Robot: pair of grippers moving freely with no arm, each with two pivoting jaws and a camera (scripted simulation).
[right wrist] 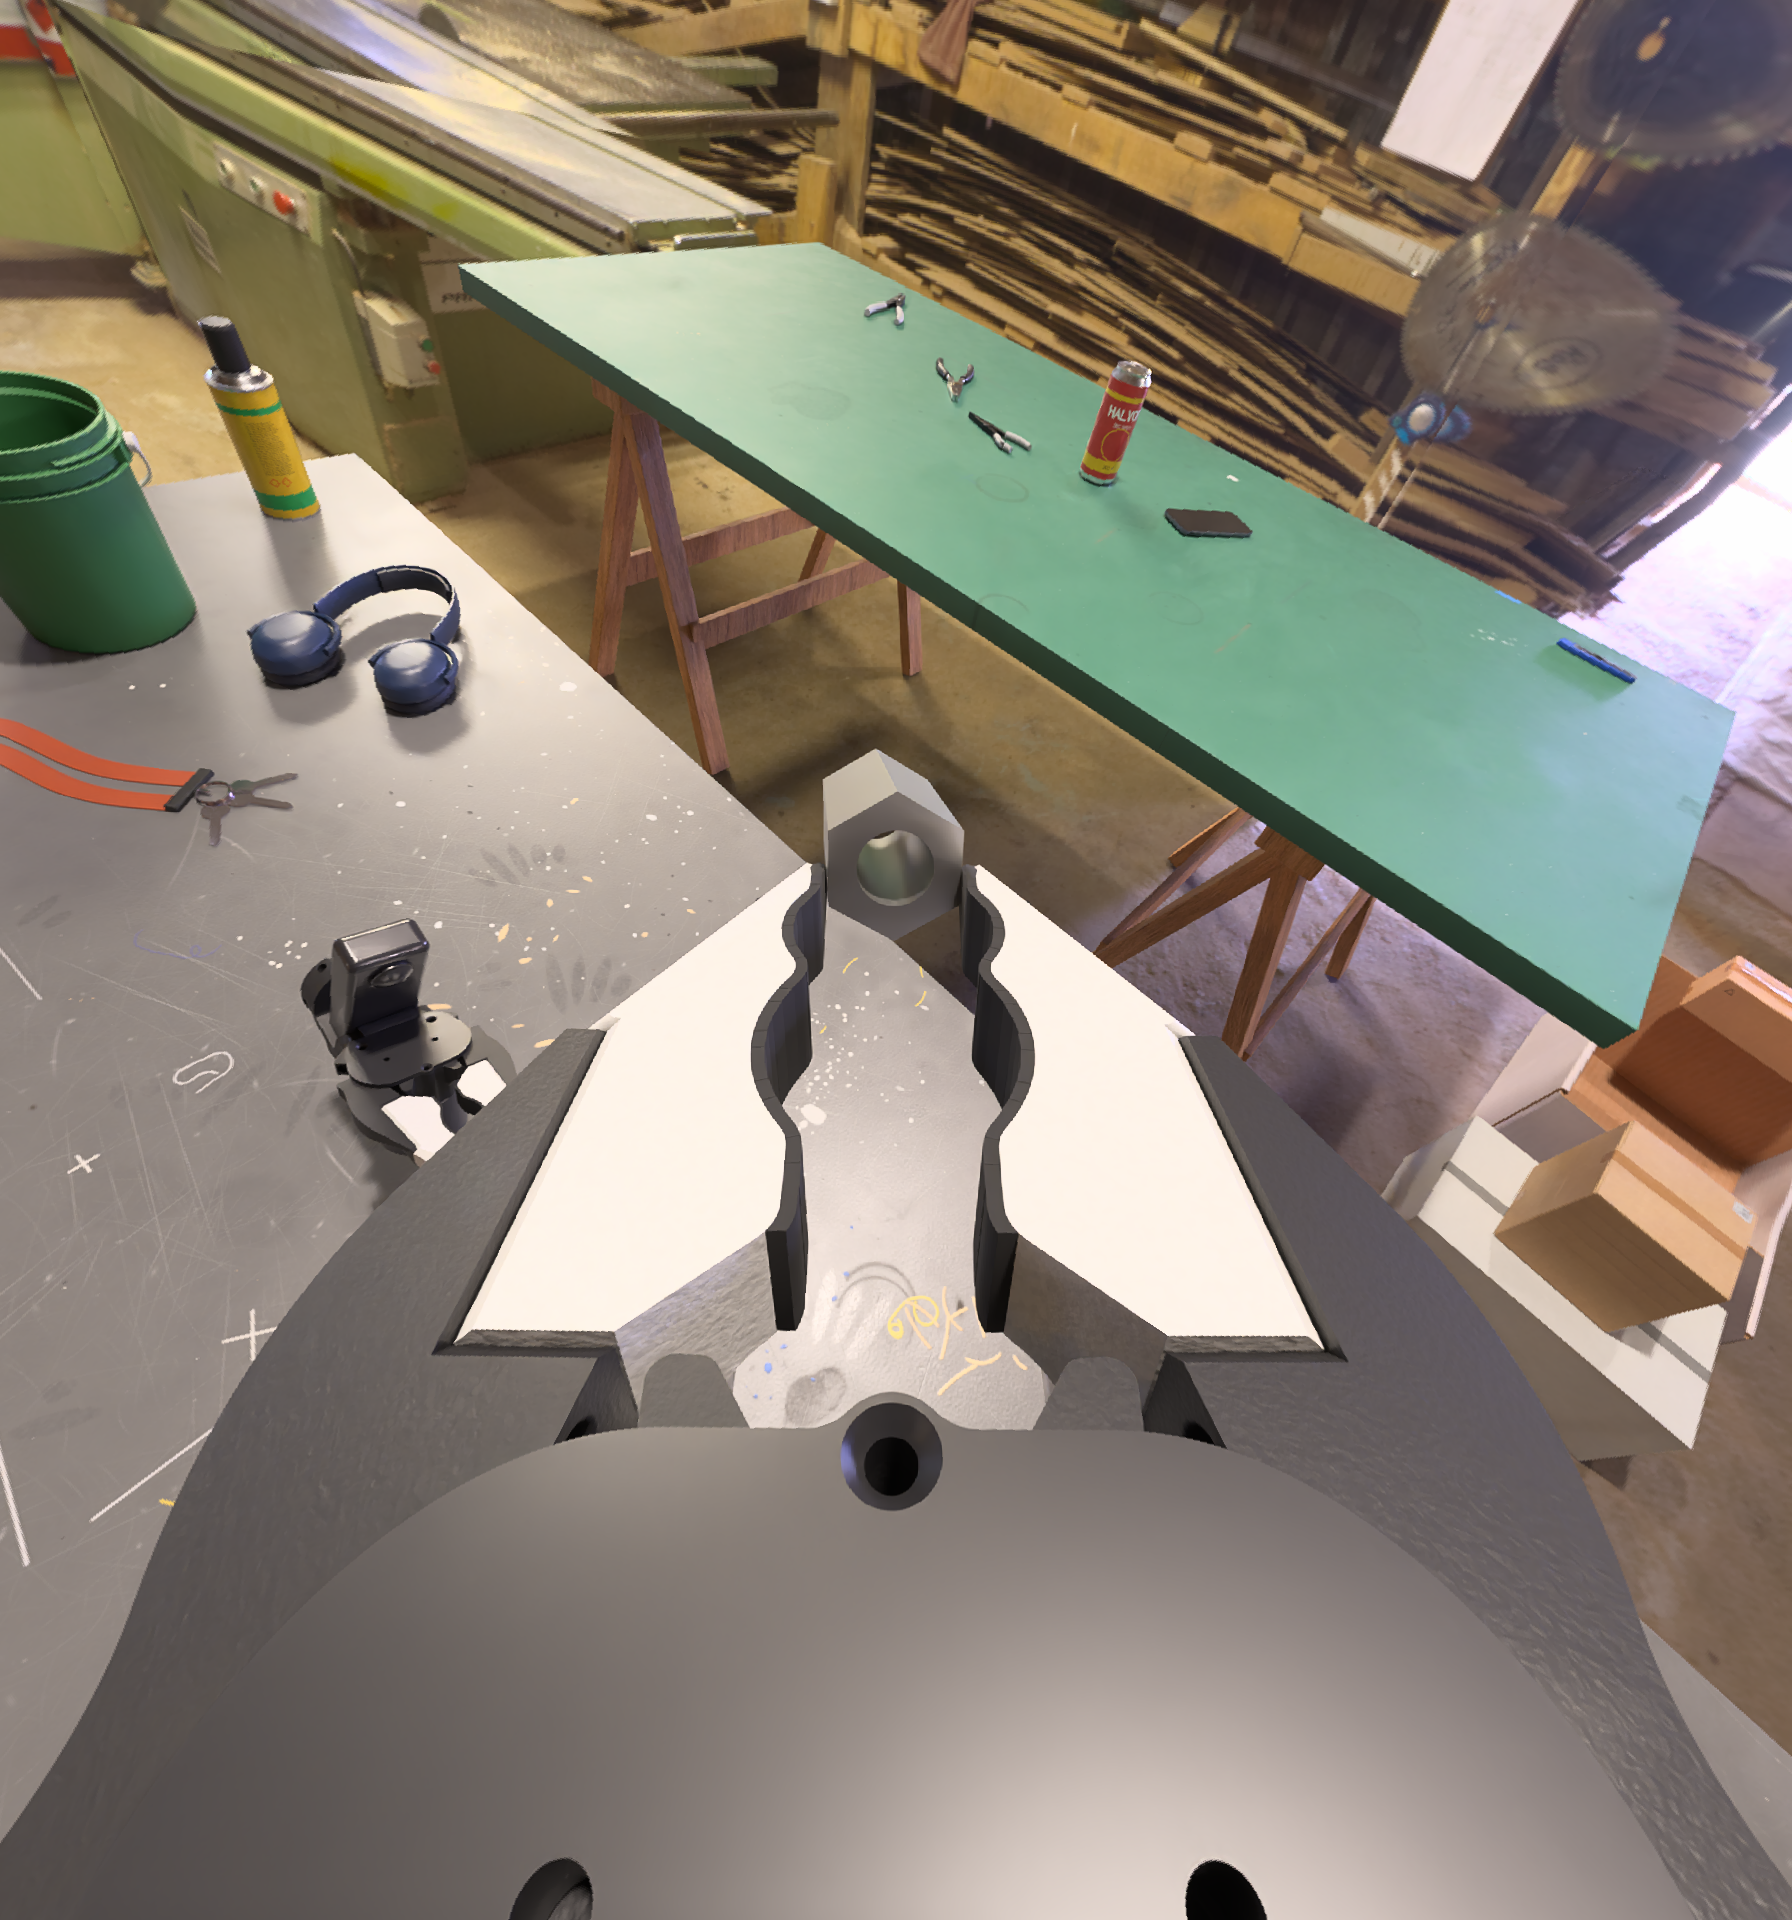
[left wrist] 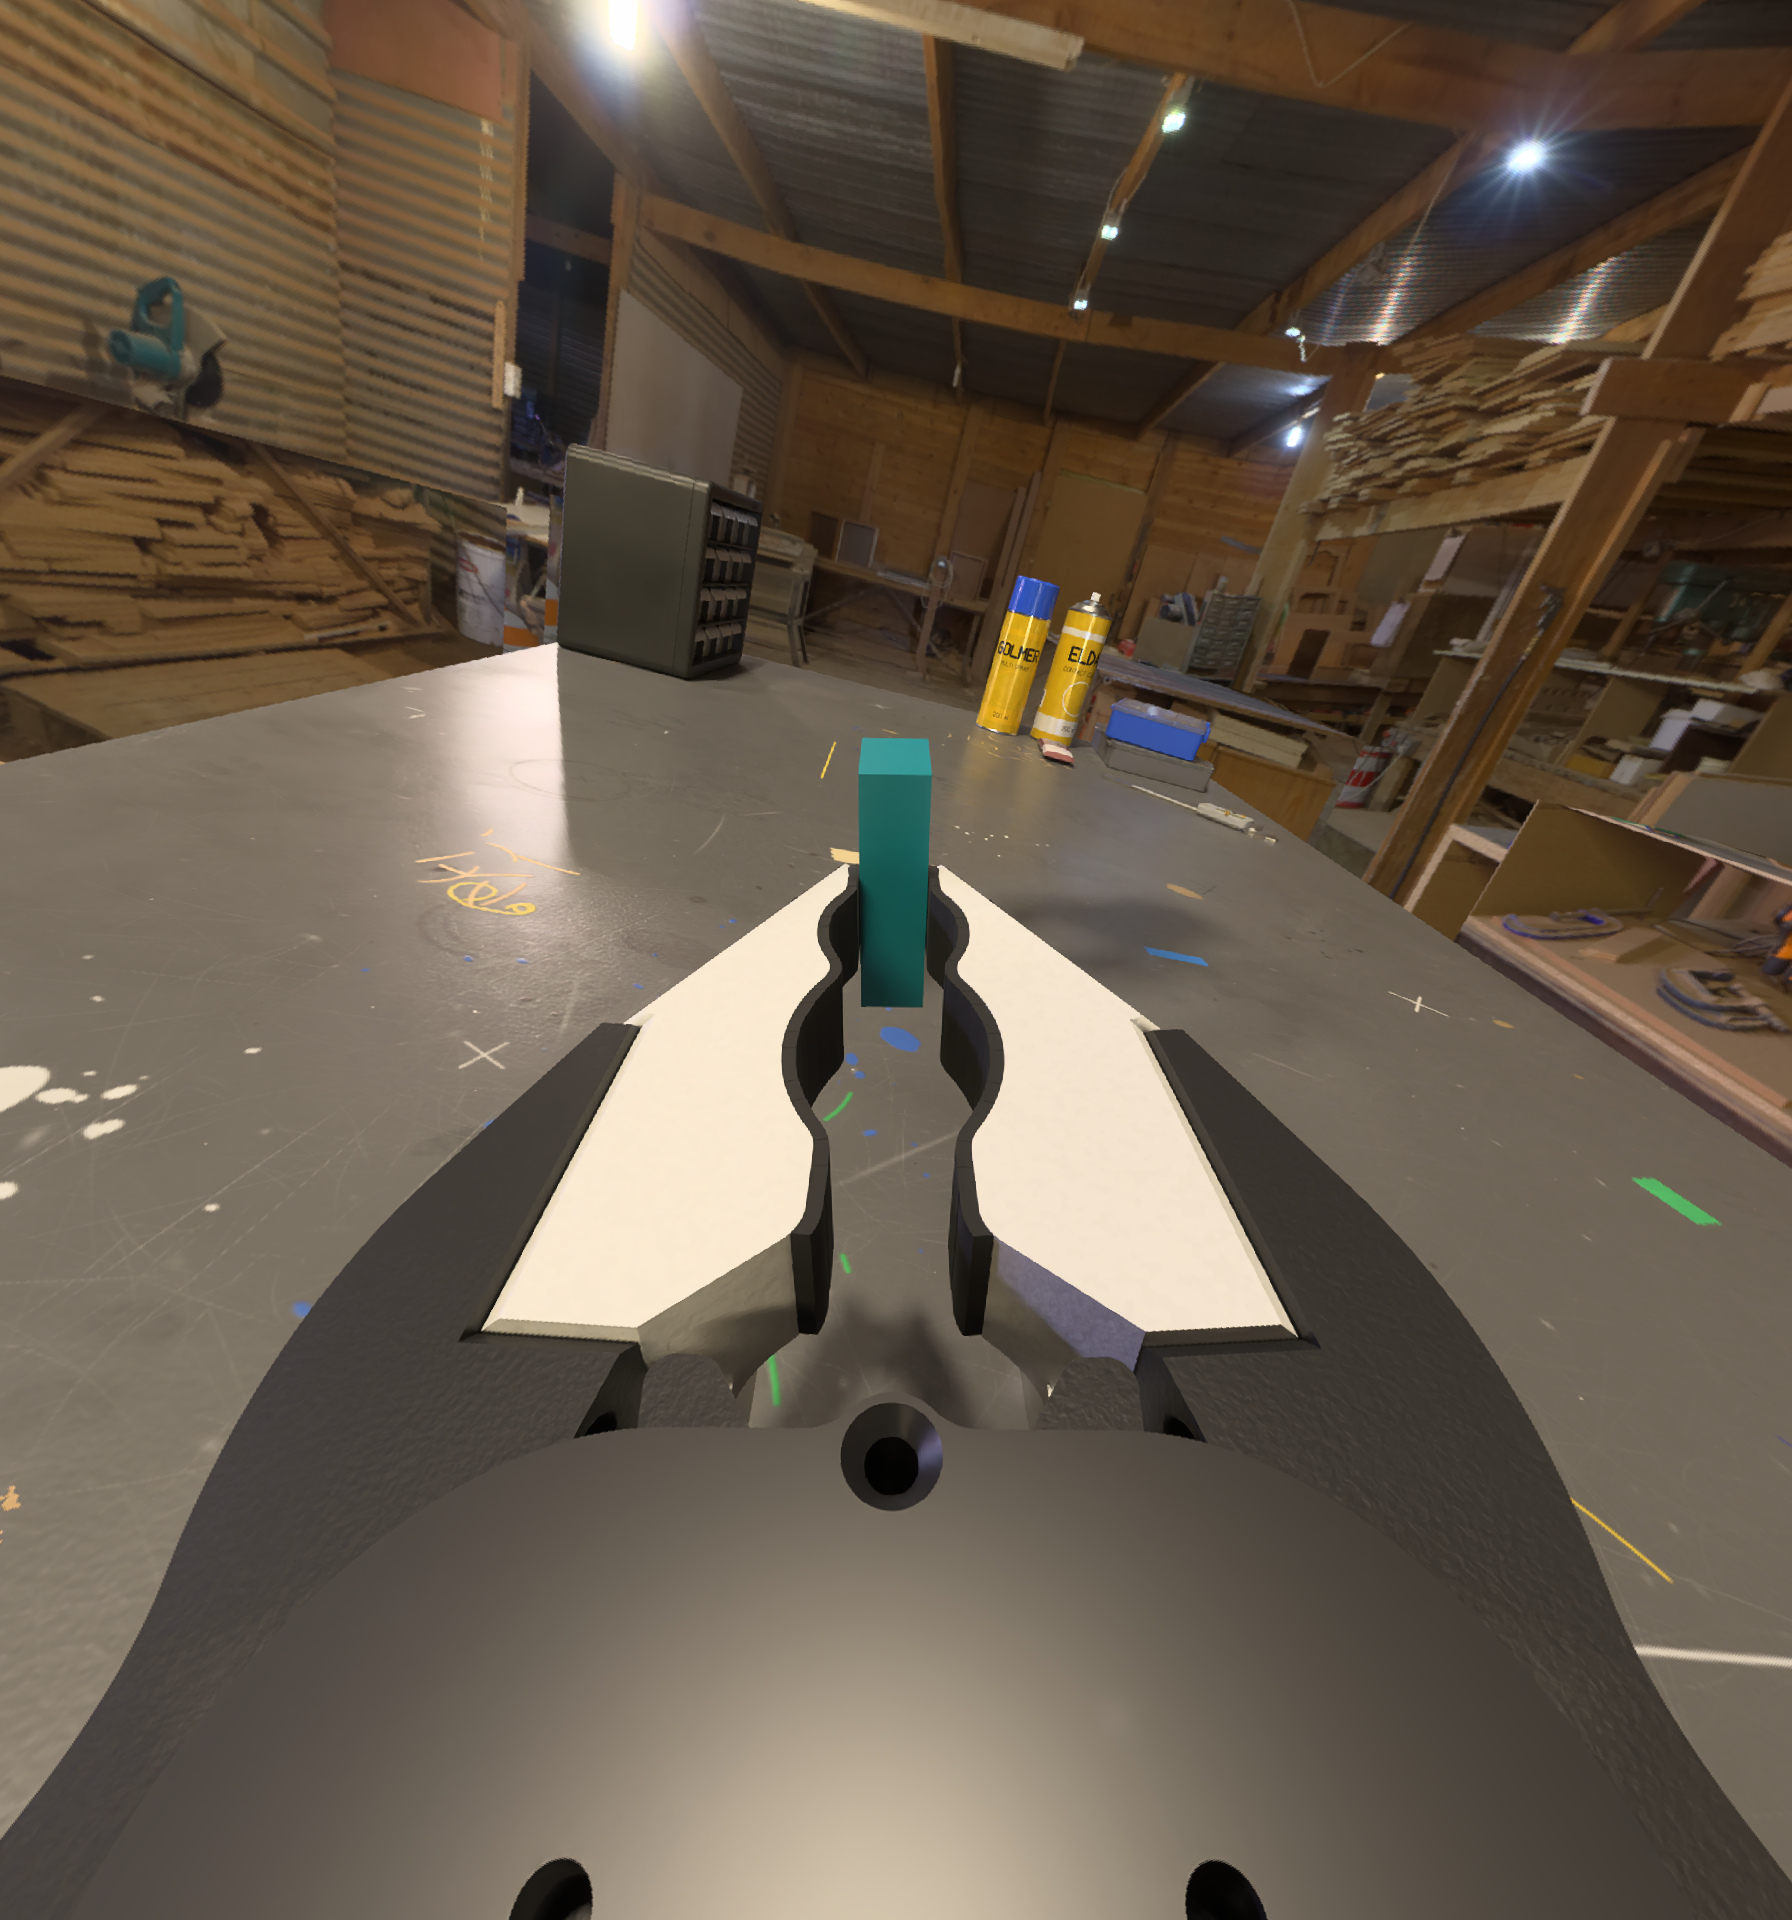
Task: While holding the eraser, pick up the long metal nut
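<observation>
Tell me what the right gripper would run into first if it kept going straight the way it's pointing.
Probably nothing nearby. The right gripper, shut on the long metal nut, points past the grey table's edge toward the floor by the green trestle table; depth is unclear.

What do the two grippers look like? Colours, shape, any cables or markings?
Both match. The left gripper and right gripper have a dark grey, matte, rounded body with a round hole at the centre, and two tapering fingers with flat white top faces. Their dark inner pads have a wavy, scalloped profile. No cables, sleeves or markings are visible.
</observation>
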